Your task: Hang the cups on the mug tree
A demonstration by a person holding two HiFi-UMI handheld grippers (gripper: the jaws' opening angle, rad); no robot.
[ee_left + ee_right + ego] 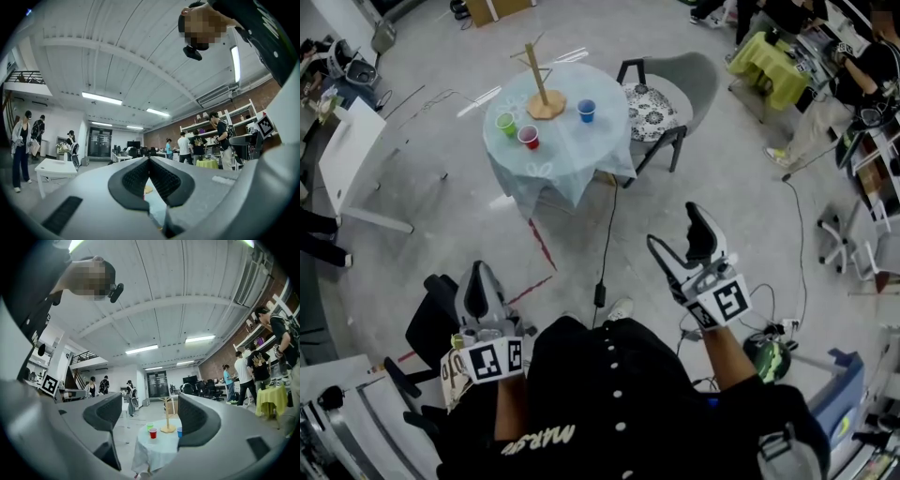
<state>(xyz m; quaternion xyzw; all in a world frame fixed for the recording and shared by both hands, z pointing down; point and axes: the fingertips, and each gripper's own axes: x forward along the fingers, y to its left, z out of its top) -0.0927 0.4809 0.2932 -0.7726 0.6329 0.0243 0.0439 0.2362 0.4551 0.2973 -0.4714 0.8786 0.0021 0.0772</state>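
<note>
I take the mug tree as my mark: pale wood, a round flat base, one upright post with thin pegs slanting off near the top, standing toward the far side of a round table draped in light blue cloth. Three small cups stand upright on the cloth around it. The green cup is left of the base, the red cup is just beside the green one on my side, and the blue cup is right of the base, apart from the other two. A grey chair with a patterned cushion sits to the tree's right, against the table. Both tools are well short of the tree, on my side of it. My left gripper has its pads pressed together on nothing. My right gripper has its jaws spread wide and empty, framing the tree and cups between them.
</note>
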